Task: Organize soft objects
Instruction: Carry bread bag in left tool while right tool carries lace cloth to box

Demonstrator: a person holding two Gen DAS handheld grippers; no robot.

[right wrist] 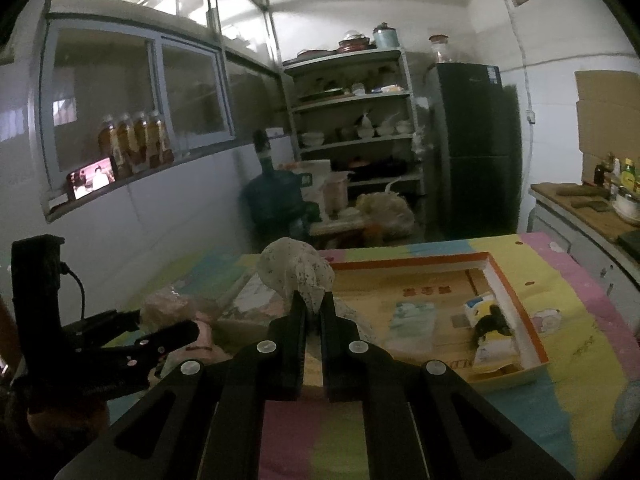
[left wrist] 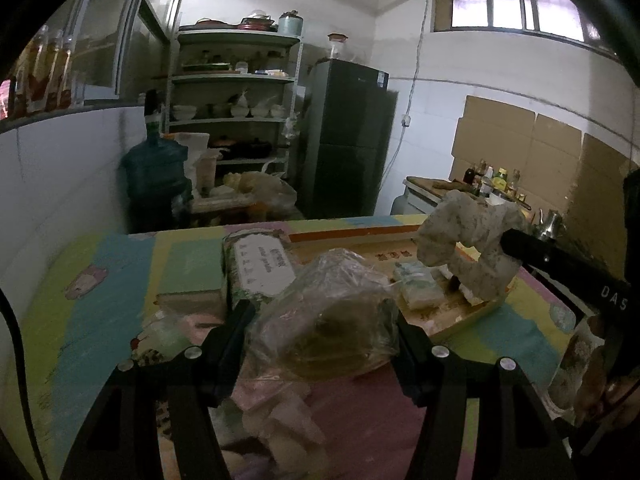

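The right gripper has its fingers pressed nearly together on the tail of a speckled cloth bundle, pinching it by a gathered end so the soft bulk hangs free and can be carried without dragging. In the left wrist view that bundle is held aloft above the shallow orange-rimmed box, just over its near corner, which suggests the box is where it is meant to go; two small packets already lie inside. The left gripper is spread wide around a crumpled clear plastic bag. Its fingers flank the bag, though the blur leaves it unclear whether they actually touch it. The bag rests on the pastel patchwork table cover, beside a labelled soft pack, well short of the box.
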